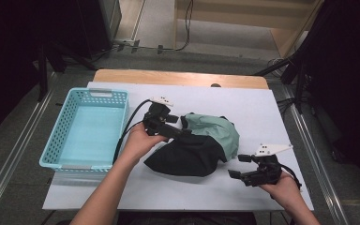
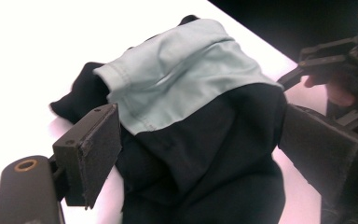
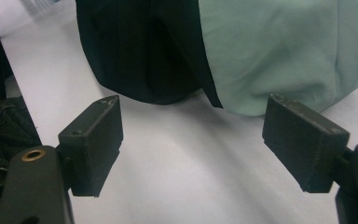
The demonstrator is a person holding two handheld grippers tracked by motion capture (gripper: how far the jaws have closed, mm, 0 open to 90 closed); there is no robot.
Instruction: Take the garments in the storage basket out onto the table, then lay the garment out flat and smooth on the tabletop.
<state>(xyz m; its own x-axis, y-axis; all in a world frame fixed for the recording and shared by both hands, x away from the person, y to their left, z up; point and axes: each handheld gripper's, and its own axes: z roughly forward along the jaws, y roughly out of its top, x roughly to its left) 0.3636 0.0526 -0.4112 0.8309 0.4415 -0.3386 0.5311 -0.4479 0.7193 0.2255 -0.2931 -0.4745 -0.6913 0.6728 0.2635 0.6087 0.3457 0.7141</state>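
A white rectangular table (image 1: 243,101) fills the high view. At its left edge stands a light blue plastic basket with perforated walls (image 1: 65,126). At the middle of the table lies a crumpled heap of soft cloth, black fabric (image 1: 187,157) below with a pale mint-green piece (image 1: 218,131) bunched on top.

The cloth looks light, limp and likely to sag and unfold when lifted, so a pinch through a thick fold, catching both layers, would probably hold best.

The left gripper (image 1: 176,132) sits at the heap's left edge, its jaws wide apart with the black and green cloth between them, not pressed. The right gripper (image 1: 236,166) rests just beside the heap's right edge, jaws wide apart and holding nothing.
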